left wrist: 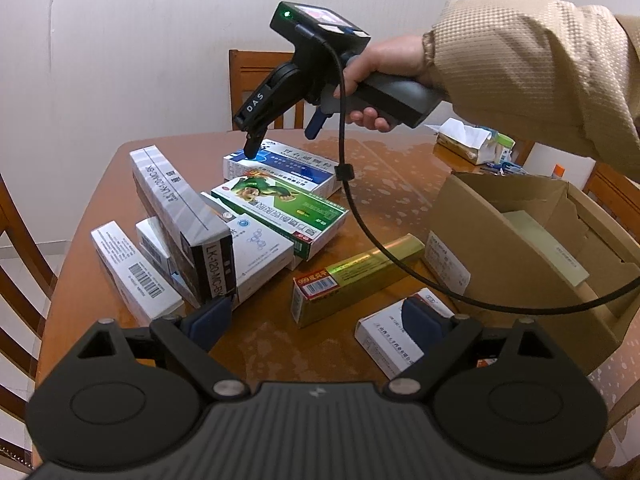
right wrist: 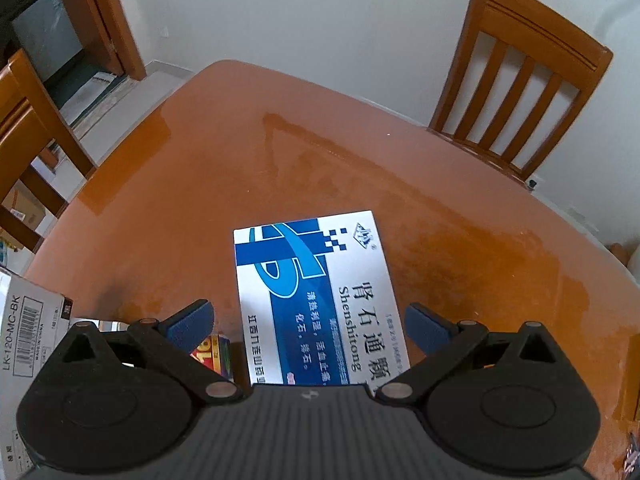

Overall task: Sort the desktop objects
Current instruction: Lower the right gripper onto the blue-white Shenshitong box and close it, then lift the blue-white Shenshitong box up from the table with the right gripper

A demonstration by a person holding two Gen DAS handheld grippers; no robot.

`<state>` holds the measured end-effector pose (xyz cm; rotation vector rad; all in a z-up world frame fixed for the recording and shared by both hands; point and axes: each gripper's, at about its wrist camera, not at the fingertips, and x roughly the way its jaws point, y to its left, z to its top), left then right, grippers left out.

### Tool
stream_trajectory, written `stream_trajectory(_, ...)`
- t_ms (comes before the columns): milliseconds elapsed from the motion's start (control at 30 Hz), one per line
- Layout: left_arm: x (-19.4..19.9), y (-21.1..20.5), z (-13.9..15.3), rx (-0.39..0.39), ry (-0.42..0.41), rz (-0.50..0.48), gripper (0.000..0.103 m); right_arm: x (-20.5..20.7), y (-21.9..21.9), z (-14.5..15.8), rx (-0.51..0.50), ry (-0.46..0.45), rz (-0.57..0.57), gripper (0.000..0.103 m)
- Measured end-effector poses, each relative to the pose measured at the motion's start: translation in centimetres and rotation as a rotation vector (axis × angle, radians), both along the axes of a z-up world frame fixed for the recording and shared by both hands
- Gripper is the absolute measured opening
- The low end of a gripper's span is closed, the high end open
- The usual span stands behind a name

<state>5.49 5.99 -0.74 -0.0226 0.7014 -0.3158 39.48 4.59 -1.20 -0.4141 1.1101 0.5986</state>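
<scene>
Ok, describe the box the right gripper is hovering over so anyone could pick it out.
Start at the wooden table and find the cluster of boxes on its left half. The blue box lies flat at the far end, just behind the green box, under the right gripper, jaws open. It alone bears a blue swirl and "Shenshitong".

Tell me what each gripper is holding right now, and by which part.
Nothing is held. The right gripper is open, its fingers either side of the blue-and-white medicine box without clamping it. The left gripper is open above the table.
</scene>
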Motion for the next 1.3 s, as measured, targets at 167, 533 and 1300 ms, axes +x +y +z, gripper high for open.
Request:
stream_trajectory(167,0.2,0.1,-0.1,-0.005,0.005,0.003,0.092,0.6,0.2,-0.9,-0.006,0.009,-0.002,0.103)
stream_trajectory(533,0.2,0.4,-0.2,-0.035,0.003,0.005,0.092,1.4,-0.3,-2.3,0.026,0.030,0.007,0.103)
stream_trajectory(1300,-0.6,0.7,0.6,-0.043,-0.004,0.009,0.092,2.2,0.9,-4.3,-0.078,0.000,0.058,0.103)
